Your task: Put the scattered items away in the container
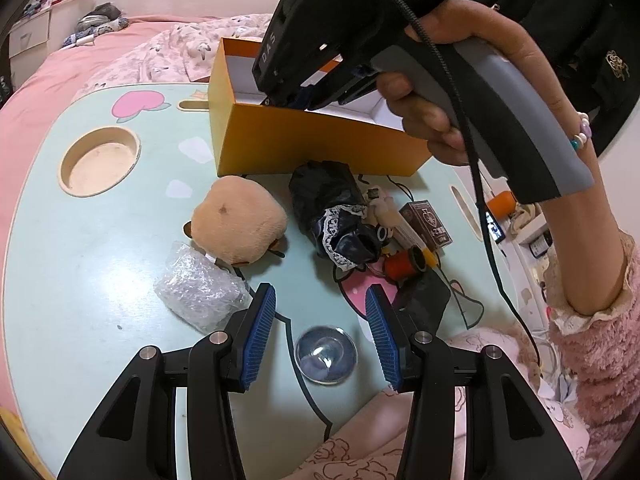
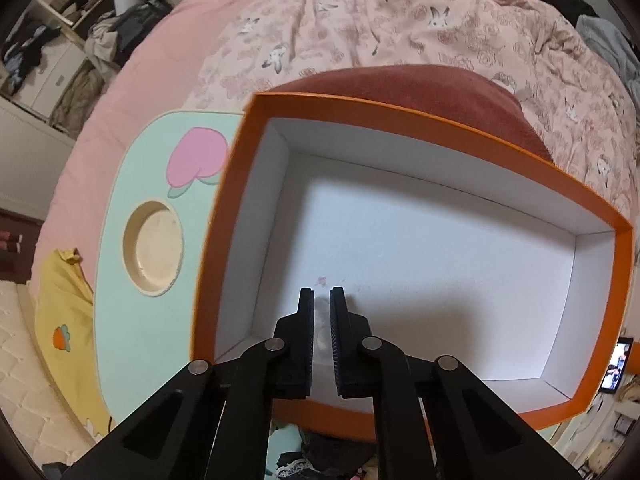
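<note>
Scattered items lie on the pale green counter (image 1: 100, 264) in front of the orange box (image 1: 320, 144), which stands at the counter's far edge beside the pink bed (image 2: 400, 20). Nearest the box wall are a tan plush toy (image 1: 238, 220) and a black lace-trimmed bundle (image 1: 332, 212) (the two lie apart, side by side). To the bundle's right lie a dark red card box (image 1: 428, 220) and an orange thread spool (image 1: 402, 264); a crinkled clear plastic bag (image 1: 200, 292) touches the plush toy's near side, and a clear round dome (image 1: 325, 354) sits close to the camera.

Left hand-held gripper (image 1: 320, 308): jaws partly open above the counter, blue pads (image 1: 258, 340) empty, with the dome in view between them.

Right hand-held gripper (image 2: 320, 312): held in a hand (image 1: 452, 92), pointing steeply down into the box. Its jaws are drawn almost together with only a narrow slit left, nothing clearly gripped between them (a faint grey smudge in the slit cannot be identified). The box's white floor (image 2: 440, 260) is bare apart from small pinkish marks.

A round recess (image 1: 100, 162) is set in the counter to the box's left.
</note>
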### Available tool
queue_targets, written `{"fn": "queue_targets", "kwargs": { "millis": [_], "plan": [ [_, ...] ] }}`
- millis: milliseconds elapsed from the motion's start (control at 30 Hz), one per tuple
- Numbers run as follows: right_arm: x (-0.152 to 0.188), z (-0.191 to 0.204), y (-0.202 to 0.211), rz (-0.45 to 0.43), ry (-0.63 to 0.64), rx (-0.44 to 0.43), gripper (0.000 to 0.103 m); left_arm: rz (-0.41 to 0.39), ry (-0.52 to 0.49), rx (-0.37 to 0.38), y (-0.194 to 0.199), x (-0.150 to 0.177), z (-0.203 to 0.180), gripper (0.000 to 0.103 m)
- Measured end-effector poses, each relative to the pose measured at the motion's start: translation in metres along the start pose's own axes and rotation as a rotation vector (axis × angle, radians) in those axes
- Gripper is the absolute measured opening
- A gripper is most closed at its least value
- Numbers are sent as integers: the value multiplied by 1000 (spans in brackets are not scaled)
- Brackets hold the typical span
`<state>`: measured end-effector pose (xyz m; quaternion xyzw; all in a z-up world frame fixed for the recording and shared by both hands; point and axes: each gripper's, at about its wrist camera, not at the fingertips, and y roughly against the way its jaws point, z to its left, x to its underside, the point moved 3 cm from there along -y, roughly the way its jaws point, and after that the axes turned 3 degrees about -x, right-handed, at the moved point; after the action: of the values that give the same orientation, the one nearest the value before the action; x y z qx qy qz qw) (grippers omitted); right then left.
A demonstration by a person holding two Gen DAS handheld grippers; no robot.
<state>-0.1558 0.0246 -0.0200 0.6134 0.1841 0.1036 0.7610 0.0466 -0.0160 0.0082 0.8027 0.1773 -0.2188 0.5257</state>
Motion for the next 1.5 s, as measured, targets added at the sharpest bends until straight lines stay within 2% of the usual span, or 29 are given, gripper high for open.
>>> {"fn": "queue_targets", "kwargs": {
  "millis": [67, 233, 267, 400, 467, 567, 600, 633, 667, 767, 933, 1033, 1167, 1333, 1400, 1500],
  "plan": [
    [-1, -5, -3, 18, -25, -9, 17, 2, 1, -1, -1, 0, 1, 48],
    [-4, -9, 6, 43, -38, 23, 67, -4, 15, 0, 0, 0, 4, 48],
    [-5, -11, 7, 60, -44, 28, 68, -6, 18, 2, 0, 0, 4, 48],
    [-2, -20, -8, 192, -118, -24, 68, -3, 18, 12, -2, 0, 4, 48],
    [0, -20, -19, 242, -129, -17, 66, -1, 18, 14, -1, 1, 4, 48],
    [1, -11, -20, 234, -86, 43, 56, -4, 27, 14, 0, 1, 6, 48],
    [1, -9, -20, 233, -76, 43, 50, -7, 29, 15, 0, 1, 6, 48],
    [2, -7, -20, 231, -70, 38, 40, -7, 31, 17, 1, 1, 6, 48],
    [2, -5, -20, 233, -65, 31, 36, -7, 32, 19, 1, 1, 7, 48],
    [4, -5, -19, 218, -67, 25, 36, -4, 27, 15, 0, 1, 7, 48],
    [1, -11, -4, 101, -72, 28, 36, -7, 34, 16, 1, 1, 8, 48],
    [-1, -14, 13, 47, -83, -8, 37, -8, 36, 14, 1, 1, 9, 48],
    [6, -21, 56, -85, -82, -51, 37, -16, 54, 12, 4, 0, 14, 48],
    [67, -32, 109, -228, -57, -152, 37, -32, 87, 14, 10, -1, 24, 48],
    [94, -28, 116, -241, -48, -167, 37, -38, 105, 21, 11, 0, 28, 48],
    [135, -34, 100, -199, -59, -201, 37, -50, 126, 29, 12, 0, 32, 48]
  ]
}}
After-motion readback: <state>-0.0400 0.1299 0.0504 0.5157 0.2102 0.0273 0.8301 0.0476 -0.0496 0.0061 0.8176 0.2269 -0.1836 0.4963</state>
